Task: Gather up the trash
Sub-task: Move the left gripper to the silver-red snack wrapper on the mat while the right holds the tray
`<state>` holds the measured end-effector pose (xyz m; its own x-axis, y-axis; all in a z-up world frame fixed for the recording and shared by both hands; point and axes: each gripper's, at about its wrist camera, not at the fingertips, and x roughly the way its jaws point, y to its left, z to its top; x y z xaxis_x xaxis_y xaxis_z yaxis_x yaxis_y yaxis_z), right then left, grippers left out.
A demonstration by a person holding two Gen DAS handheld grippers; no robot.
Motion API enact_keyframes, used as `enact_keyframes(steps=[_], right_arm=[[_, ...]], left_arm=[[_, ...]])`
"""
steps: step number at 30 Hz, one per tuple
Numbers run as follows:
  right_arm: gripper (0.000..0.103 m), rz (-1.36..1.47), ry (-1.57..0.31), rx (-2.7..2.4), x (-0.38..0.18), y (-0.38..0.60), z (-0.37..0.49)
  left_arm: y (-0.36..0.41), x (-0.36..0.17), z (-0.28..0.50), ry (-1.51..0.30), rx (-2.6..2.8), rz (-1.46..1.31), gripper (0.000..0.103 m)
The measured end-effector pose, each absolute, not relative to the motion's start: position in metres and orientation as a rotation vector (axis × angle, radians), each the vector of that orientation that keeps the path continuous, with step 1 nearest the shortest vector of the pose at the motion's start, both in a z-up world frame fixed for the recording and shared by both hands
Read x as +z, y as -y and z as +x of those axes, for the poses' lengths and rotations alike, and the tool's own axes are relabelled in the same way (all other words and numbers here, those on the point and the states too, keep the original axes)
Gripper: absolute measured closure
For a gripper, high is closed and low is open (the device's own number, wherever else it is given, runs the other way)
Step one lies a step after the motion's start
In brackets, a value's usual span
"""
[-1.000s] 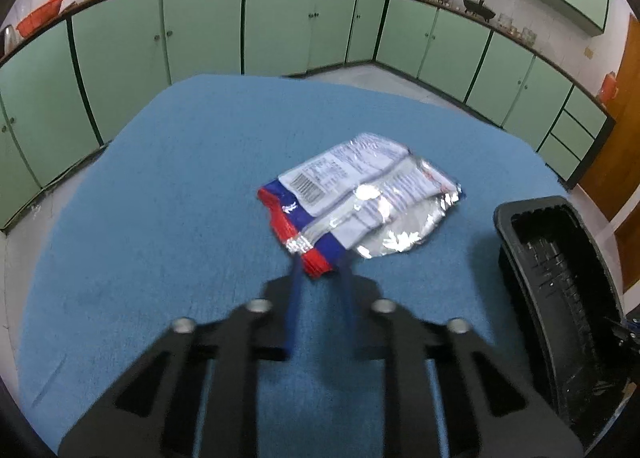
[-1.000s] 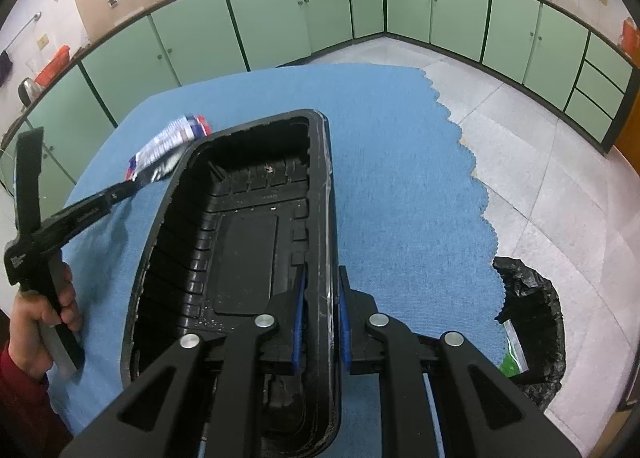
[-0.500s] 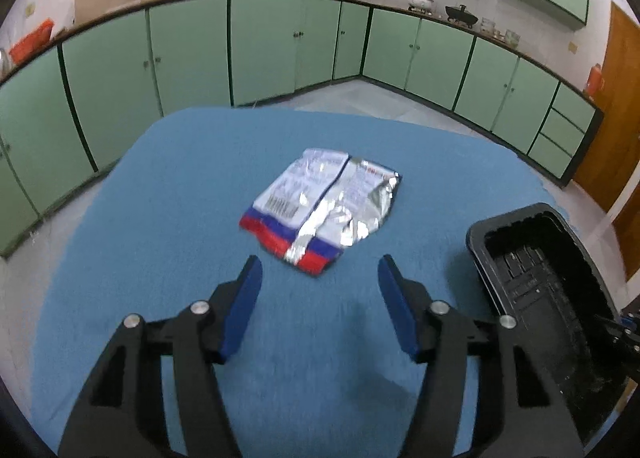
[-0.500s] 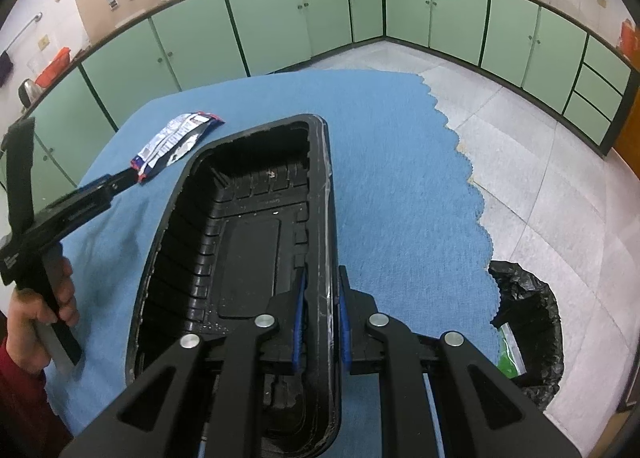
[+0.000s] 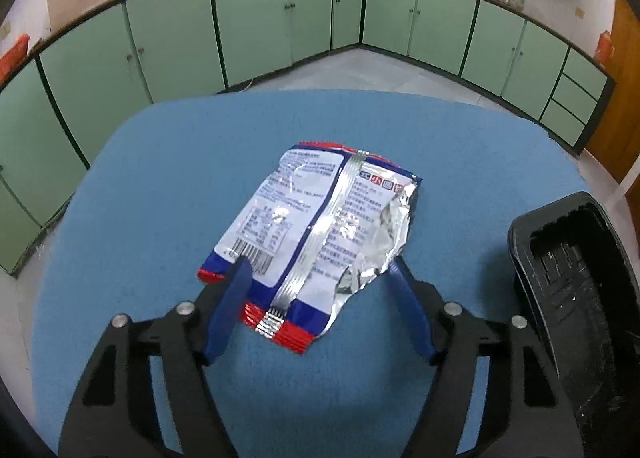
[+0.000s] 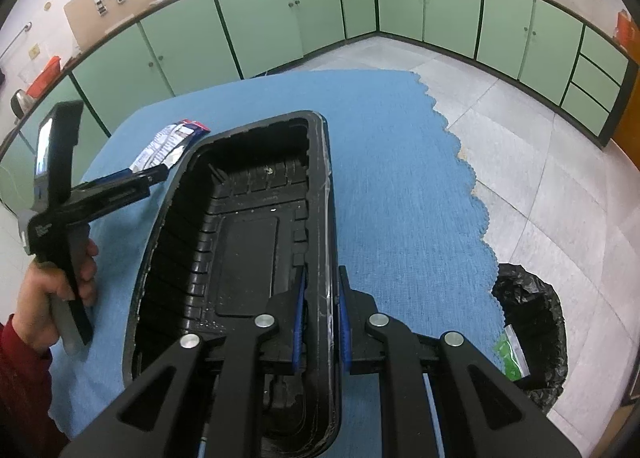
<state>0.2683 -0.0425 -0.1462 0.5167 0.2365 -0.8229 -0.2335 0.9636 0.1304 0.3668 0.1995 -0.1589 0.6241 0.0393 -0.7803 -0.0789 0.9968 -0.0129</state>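
Note:
An empty snack wrapper [image 5: 316,218], white, blue and red with a foil seam, lies flat on the blue table cloth [image 5: 160,178]. My left gripper [image 5: 318,262] is open, with its fingers on either side of the wrapper's near end. The left fingertip [image 5: 240,270] overlaps the wrapper's barcode corner, and the pads do not press on it. In the right wrist view my right gripper [image 6: 320,282] is shut on the rim of a black plastic tray [image 6: 240,250]. The tray is empty and held over the cloth. The left gripper [image 6: 156,174] and the wrapper [image 6: 168,142] appear beyond the tray's far left corner.
A bin lined with a black bag [image 6: 528,322] stands on the tiled floor to the right of the table, with a green packet inside. A person's hand [image 6: 60,282] in a red sleeve holds the left gripper. Green cabinets line the walls. The cloth's scalloped edge [image 6: 460,146] runs along the right.
The left gripper went from shut at the wrapper's corner to open, backed off, then moved forward so that its fingers straddle the wrapper. The right gripper and the tray stayed still.

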Motion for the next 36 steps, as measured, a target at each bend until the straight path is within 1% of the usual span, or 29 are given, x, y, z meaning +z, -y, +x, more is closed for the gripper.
enact_keyframes(steps=[1, 3, 4, 5, 6, 7, 16, 17, 18, 20, 21, 24, 25, 27, 28, 29, 34, 36], right_arm=[[0.089, 0.001, -0.990, 0.280, -0.147, 0.042, 0.269], [0.089, 0.004, -0.995, 0.279, -0.148, 0.042, 0.271], [0.089, 0.004, -0.995, 0.279, -0.148, 0.042, 0.271], [0.089, 0.002, -0.995, 0.279, -0.149, 0.041, 0.271], [0.089, 0.002, -0.996, 0.279, -0.149, 0.041, 0.272], [0.089, 0.003, -0.996, 0.279, -0.149, 0.041, 0.271], [0.089, 0.010, -0.997, 0.278, -0.149, 0.045, 0.268], [0.089, 0.011, -0.999, 0.278, -0.150, 0.046, 0.268], [0.089, 0.015, -1.001, 0.277, -0.151, 0.046, 0.269], [0.089, 0.022, -1.005, 0.276, -0.152, 0.047, 0.270], [0.089, 0.022, -1.005, 0.276, -0.152, 0.047, 0.270], [0.089, 0.021, -1.006, 0.277, -0.153, 0.048, 0.272], [0.089, 0.021, -1.008, 0.276, -0.153, 0.048, 0.273], [0.089, 0.021, -1.011, 0.276, -0.154, 0.048, 0.274], [0.089, 0.020, -1.011, 0.276, -0.154, 0.048, 0.274], [0.089, 0.020, -1.011, 0.276, -0.155, 0.048, 0.274], [0.089, 0.019, -1.012, 0.276, -0.155, 0.047, 0.274], [0.089, 0.020, -1.013, 0.277, -0.156, 0.047, 0.273]], left_arm=[[-0.201, -0.159, 0.367, -0.894, 0.073, -0.050, 0.048], [-0.207, -0.158, 0.366, -0.882, 0.073, -0.092, 0.069], [-0.211, -0.159, 0.366, -0.881, 0.070, -0.117, 0.088], [-0.215, -0.159, 0.366, -0.880, 0.080, -0.135, 0.096], [-0.219, -0.159, 0.365, -0.877, 0.074, -0.161, 0.101], [-0.221, -0.160, 0.365, -0.875, 0.070, -0.171, 0.103], [-0.215, -0.156, 0.347, -0.844, -0.014, -0.193, 0.103], [-0.214, -0.157, 0.349, -0.859, -0.025, -0.183, 0.101], [-0.212, -0.158, 0.352, -0.883, -0.016, -0.171, 0.096], [-0.212, -0.157, 0.356, -0.892, -0.014, -0.168, 0.044], [-0.211, -0.155, 0.357, -0.881, 0.000, -0.156, 0.037], [-0.214, -0.152, 0.364, -0.885, 0.019, -0.144, 0.030], [-0.216, -0.151, 0.367, -0.891, 0.022, -0.145, 0.025], [-0.220, -0.150, 0.370, -0.894, 0.044, -0.136, 0.023], [-0.223, -0.150, 0.371, -0.894, 0.064, -0.132, 0.019], [-0.225, -0.149, 0.374, -0.897, 0.078, -0.128, 0.017], [-0.229, -0.157, 0.384, -0.914, 0.096, -0.111, 0.017], [-0.227, -0.159, 0.384, -0.914, 0.093, -0.109, 0.020]])
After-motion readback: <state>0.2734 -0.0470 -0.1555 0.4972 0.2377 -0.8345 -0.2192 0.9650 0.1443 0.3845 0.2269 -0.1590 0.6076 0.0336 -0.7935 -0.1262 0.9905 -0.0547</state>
